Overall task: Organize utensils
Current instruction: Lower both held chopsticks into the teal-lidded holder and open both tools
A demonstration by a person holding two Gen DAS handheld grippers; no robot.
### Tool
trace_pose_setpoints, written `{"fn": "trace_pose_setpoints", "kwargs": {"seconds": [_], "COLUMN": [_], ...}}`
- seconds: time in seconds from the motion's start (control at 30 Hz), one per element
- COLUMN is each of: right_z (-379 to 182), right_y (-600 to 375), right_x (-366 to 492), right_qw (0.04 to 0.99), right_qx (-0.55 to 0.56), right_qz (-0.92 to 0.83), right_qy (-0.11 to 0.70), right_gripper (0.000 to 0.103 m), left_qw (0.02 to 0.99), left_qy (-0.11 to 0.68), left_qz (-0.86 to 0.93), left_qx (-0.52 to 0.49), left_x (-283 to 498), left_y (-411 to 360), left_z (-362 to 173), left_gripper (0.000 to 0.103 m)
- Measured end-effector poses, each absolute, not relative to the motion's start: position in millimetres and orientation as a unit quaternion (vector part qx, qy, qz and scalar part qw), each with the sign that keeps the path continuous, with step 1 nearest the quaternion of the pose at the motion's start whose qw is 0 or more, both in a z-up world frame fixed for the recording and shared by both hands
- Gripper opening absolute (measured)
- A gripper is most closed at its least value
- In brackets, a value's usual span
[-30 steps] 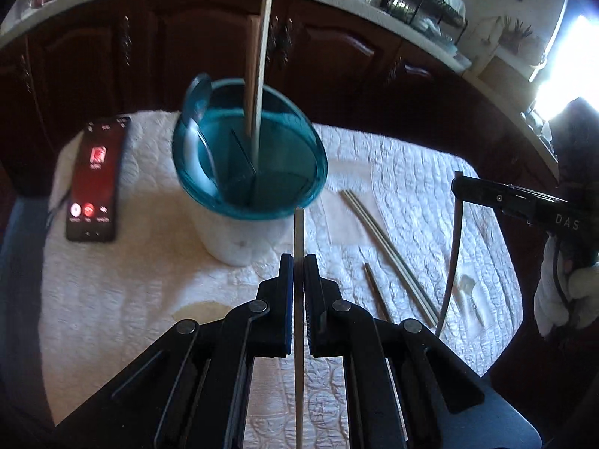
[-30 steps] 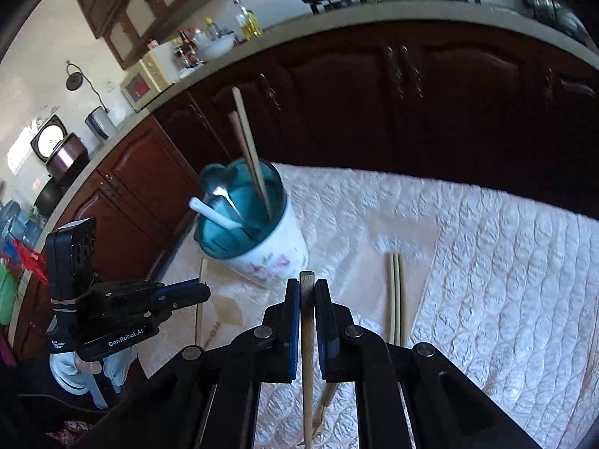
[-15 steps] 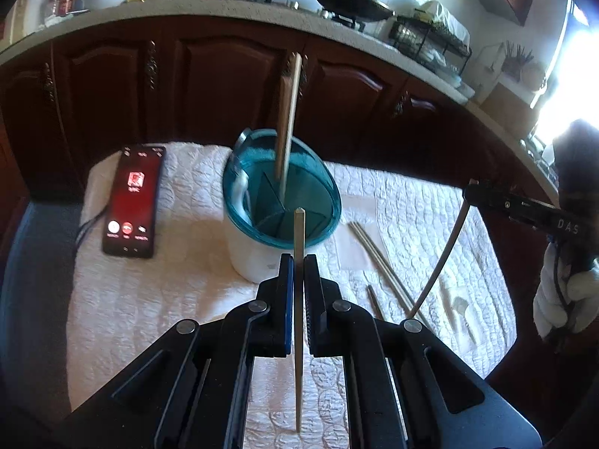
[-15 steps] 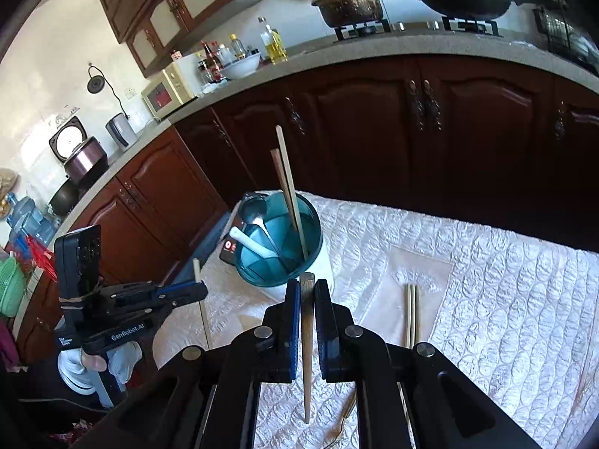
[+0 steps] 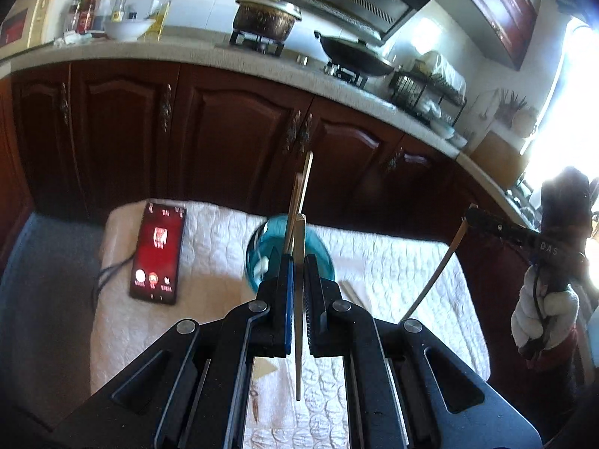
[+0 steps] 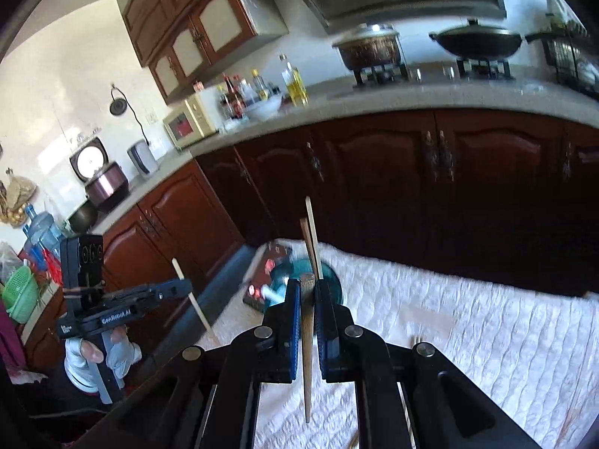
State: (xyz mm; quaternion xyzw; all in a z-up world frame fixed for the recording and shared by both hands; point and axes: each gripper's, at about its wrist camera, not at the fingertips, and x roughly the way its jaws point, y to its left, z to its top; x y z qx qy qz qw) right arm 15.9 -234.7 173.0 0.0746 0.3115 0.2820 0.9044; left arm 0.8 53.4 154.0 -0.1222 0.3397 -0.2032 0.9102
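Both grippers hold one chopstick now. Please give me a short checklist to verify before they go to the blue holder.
1. Left gripper shut on pale chopstick: ok.
2. Right gripper shut on brown chopstick: ok.
3. Both sticks hang clear of the white cloth: ok.
4. Blue holder upright on the cloth: ok.
5. Free room beside the two chopsticks already in it: cannot tell, grippers hide it.

White lettering "GenRobot.AI" is showing along the side of the left gripper [image 6: 179, 289] in the right wrist view — and "DAS" is showing on the right gripper [image 5: 472, 217]. The smartphone [image 5: 158, 252] screen text is staying illegible.
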Motion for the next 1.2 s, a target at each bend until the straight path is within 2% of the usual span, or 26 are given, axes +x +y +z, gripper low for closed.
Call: {"fn": "trace_pose_setpoints", "kwargs": {"seconds": [0.27,0.5,0.77,1.2], "right_z": [215,216,181,129], "right_y": [-211,-188,-176,-171], "right_x": [42,73,111,137], "right_qw": [0.925,0.939,0.936,0.912], "right_qx": [0.071,0.053,0.049,0.051], "right_qz": [0.273,0.244,0.226,0.237], "right_qy": [0.255,0.237,0.265,0.332], "right_gripper": [0.007,0.007,0.007,0.007], "left_qw": [0.943,0.963,0.956,0.943], "left_qy": [0.257,0.22,0.257,0.306], "left_qz": [-0.175,-0.132,-0.115,-0.113], "left_qx": [-0.115,-0.088,-0.086,-0.07], "left_x": [22,57,91,104], "left_y": [52,36,23,6], "left_z": [205,209,167,127], "left_gripper": [0.004,0.004,0.004,0.004]}}
